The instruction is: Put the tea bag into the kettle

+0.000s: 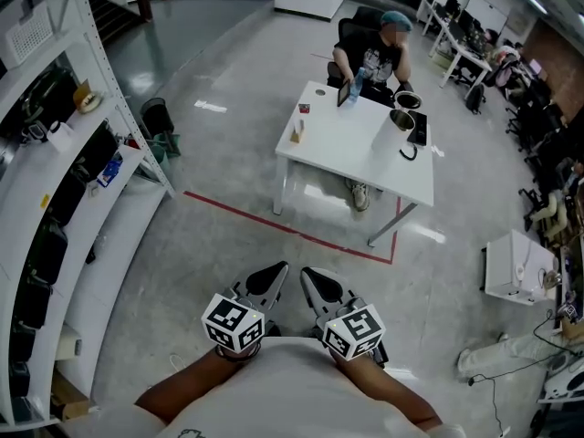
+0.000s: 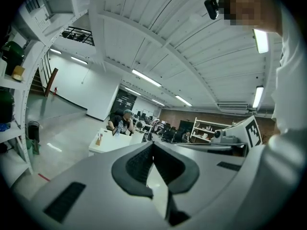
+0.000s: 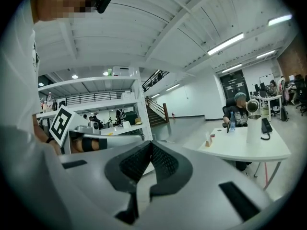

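Both tools are shut and empty. Our left gripper has its dark ribbed pads pressed together with nothing between them, and our right gripper shows the same closed, bare jaws. We hold them side by side close to the chest, well short of the white table and on the near side of the red tape line that runs on the floor along the table's near edge.

We see the kettle standing on the table toward its right end, its lid tipped up and open. A small tan packet stands upright near the table's left edge, well apart from the kettle. It looks like the tea bag, though it is too small for us to be sure. A small red thing lies on the table just beyond the packet.

A seated person is at the table's far side, with a bottle on the table in front of them. White shelving stands well to the left of the table.
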Available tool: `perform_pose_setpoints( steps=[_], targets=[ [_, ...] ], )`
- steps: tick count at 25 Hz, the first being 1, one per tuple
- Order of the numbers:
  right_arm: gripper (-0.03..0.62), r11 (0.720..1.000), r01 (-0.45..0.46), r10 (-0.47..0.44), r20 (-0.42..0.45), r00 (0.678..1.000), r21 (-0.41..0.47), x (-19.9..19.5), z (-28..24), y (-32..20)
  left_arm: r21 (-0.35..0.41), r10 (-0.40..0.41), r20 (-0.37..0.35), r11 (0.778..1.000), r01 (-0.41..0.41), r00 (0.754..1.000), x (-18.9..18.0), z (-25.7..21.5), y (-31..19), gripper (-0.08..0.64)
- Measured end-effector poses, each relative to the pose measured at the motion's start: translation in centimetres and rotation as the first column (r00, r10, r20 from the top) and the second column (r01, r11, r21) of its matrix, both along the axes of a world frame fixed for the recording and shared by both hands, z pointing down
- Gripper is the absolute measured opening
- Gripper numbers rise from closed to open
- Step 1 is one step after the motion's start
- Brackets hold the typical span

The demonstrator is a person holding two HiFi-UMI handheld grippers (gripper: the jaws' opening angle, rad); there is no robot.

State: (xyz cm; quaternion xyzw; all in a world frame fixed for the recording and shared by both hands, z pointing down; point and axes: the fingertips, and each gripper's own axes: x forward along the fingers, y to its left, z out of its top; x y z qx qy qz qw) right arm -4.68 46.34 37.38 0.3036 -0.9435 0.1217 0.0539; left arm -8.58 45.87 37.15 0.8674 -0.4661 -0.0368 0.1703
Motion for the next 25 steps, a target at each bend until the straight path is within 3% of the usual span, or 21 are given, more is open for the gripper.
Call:
perform_pose_setpoints(
  steps=[12,16,25],
  targets=[
    [0.011,1.000,0.024,-0.024,0.030,0.999,0.013,-1.9,-0.6,-4.4,0.010,-0.038,0.004,0.999,0.038,0.999,-2.0,-0.1,-3.1,0.009],
    [0.011,0.999,0.031,-0.032,0.065,0.997,0.012,-2.5,-1.1,-7.3,0.014,-0.069,0.020,0.998,0.068,0.997,-2.7,-0.1,-4.9,0.009],
    [0.011,0.997,0.080,-0.080,0.058,0.995,-0.007,-2.3,-0.3,-13.1,-0.016,-0.096,0.020,0.995,0.096,0.995,-2.0,0.9,-10.8,0.009]
  ],
)
